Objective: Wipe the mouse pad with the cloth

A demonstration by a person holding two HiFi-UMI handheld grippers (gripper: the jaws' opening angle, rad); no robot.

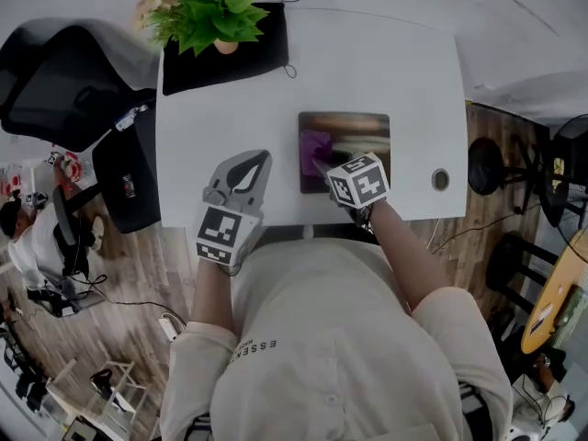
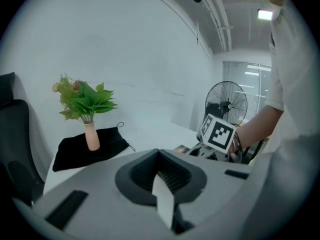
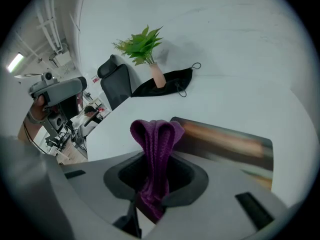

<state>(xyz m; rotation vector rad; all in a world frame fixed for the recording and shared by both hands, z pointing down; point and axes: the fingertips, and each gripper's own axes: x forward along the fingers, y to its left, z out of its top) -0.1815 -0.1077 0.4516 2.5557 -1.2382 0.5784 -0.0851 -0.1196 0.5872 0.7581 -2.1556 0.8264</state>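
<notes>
Nearest the lens in the right gripper view: the right gripper (image 3: 150, 204), clamped on the purple cloth (image 3: 155, 144). Pinches the cloth low between both jaws and leaves a folded loop standing up past them. Points across the mouse pad (image 3: 227, 141), a dark rectangle with a brownish blurred print. From the head view, sits at the pad's near left part (image 1: 354, 127), with the cloth (image 1: 315, 145) bunched over the pad's left edge; hard to tell whether cloth and pad touch. Carries its marker cube just above the desk's front edge.

To the left, and apart from the pad: the left gripper (image 1: 248, 168), over the front of the white desk (image 1: 386, 53). Shows jaws drawn together down to a thin pale sliver in the left gripper view (image 2: 165, 204), with nothing between them. Aims toward the far left corner of the desk.

Farther out, at that corner: a green plant in a pink vase (image 2: 85, 109), standing on a black cloth bag (image 1: 220, 58). Right of the pad, a round cable hole (image 1: 441, 179) in the desktop. Off the desk's left side, a black office chair (image 1: 55, 81); behind the right arm in the left gripper view, a standing fan (image 2: 227, 104).
</notes>
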